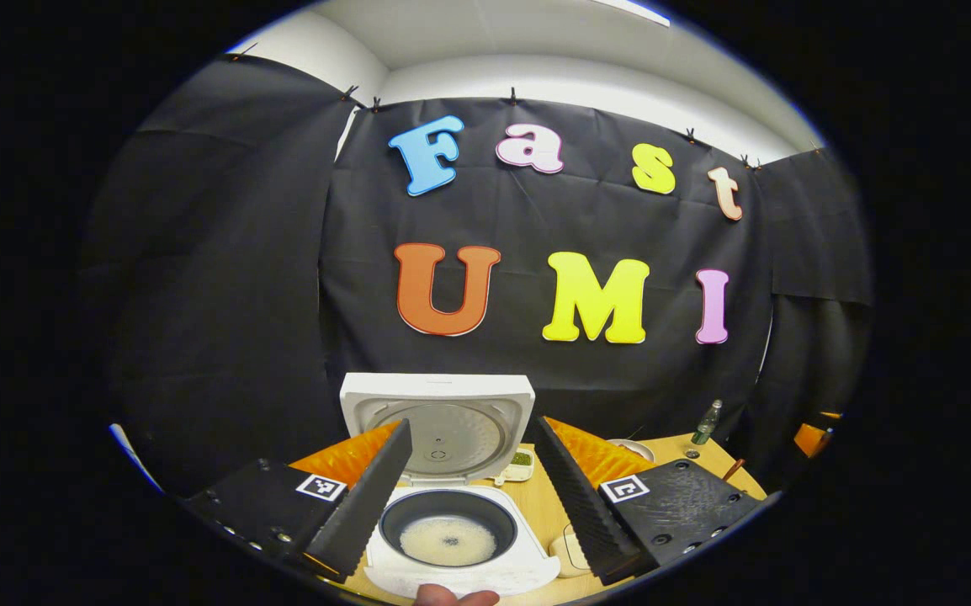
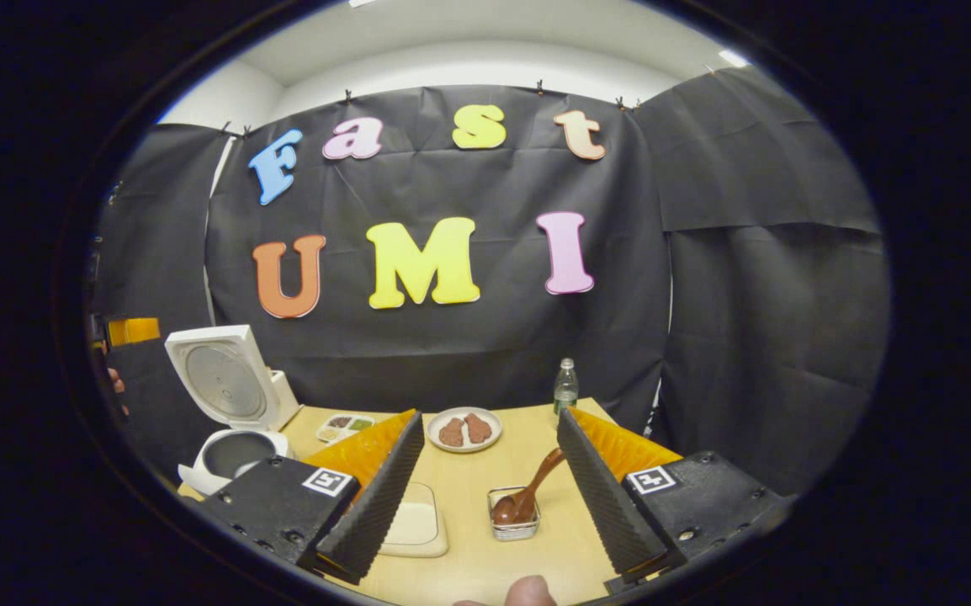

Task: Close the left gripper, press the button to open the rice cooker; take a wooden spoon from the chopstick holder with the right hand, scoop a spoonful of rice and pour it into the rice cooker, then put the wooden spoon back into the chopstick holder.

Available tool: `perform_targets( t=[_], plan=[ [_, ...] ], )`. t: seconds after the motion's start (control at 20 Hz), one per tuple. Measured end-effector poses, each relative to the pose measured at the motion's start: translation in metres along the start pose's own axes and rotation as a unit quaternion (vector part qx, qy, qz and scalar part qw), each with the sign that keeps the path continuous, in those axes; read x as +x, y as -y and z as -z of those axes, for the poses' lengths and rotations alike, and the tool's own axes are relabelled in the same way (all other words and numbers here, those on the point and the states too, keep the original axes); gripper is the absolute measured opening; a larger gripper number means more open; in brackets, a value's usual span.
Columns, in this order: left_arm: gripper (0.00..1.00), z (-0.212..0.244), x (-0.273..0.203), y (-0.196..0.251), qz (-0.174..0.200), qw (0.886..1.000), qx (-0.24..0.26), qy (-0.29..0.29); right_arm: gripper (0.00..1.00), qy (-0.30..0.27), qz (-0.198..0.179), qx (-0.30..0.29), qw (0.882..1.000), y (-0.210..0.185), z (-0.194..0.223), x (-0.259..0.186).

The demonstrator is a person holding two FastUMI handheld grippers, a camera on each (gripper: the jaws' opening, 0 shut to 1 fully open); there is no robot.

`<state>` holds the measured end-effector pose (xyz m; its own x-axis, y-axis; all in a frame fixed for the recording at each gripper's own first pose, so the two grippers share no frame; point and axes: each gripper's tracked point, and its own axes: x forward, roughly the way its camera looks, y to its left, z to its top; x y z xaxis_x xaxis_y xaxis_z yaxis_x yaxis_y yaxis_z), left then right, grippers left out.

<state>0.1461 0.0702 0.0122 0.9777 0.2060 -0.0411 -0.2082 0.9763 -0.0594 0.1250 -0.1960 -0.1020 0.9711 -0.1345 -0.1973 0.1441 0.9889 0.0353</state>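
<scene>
The white rice cooker stands with its lid raised, and white rice lies in the bottom of its dark inner pot. My left gripper hangs open just in front of it, its fingers either side of the pot. In the right gripper view the cooker sits at the table's far left. The brown wooden spoon rests bowl-down in the small metal chopstick holder, its handle leaning to the right. My right gripper is open, a little short of the holder, holding nothing.
A plate with two brown pieces, a green bottle and a small divided dish stand at the back of the wooden table. A cream rectangular tray lies left of the holder. A fingertip shows at each view's bottom edge.
</scene>
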Motion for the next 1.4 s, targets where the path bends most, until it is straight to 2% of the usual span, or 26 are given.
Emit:
perform_targets(
  t=[0.3,0.55,0.9,1.05,1.1,1.15,1.25,1.3,1.35,1.4],
  plan=[
    [0.95,0.0,-0.022,0.004,-0.019,0.999,0.025,0.009,1.0,-0.03,0.003,-0.004,1.0,0.029,0.036,0.025],
    [0.94,0.008,-0.025,0.022,-0.029,0.999,0.016,0.01,1.0,-0.06,-0.002,-0.004,0.998,0.052,0.087,0.072],
    [0.94,0.013,-0.008,0.056,-0.04,0.999,0.029,0.005,0.98,-0.127,-0.044,0.047,0.99,0.067,0.165,0.156],
    [0.94,0.02,0.0,0.065,-0.046,0.998,0.039,-0.008,0.86,-0.153,-0.058,0.065,0.984,0.068,0.188,0.188],
    [0.94,0.021,0.002,0.069,-0.046,0.998,0.041,-0.01,0.77,-0.16,-0.061,0.069,0.983,0.067,0.194,0.195],
    [0.95,0.022,0.005,0.071,-0.048,0.998,0.042,-0.012,0.78,-0.166,-0.064,0.073,0.981,0.067,0.198,0.2],
    [0.95,0.025,0.008,0.071,-0.053,0.998,0.042,-0.016,0.61,-0.174,-0.069,0.077,0.979,0.065,0.203,0.205],
    [0.95,0.027,0.009,0.07,-0.056,0.997,0.04,-0.018,0.63,-0.176,-0.071,0.077,0.979,0.065,0.203,0.206],
    [0.95,0.029,0.009,0.068,-0.061,0.997,0.038,-0.021,0.48,-0.179,-0.074,0.079,0.978,0.066,0.203,0.207],
    [0.95,0.031,0.009,0.066,-0.064,0.997,0.035,-0.023,0.5,-0.182,-0.077,0.081,0.977,0.065,0.202,0.206]
  ],
)
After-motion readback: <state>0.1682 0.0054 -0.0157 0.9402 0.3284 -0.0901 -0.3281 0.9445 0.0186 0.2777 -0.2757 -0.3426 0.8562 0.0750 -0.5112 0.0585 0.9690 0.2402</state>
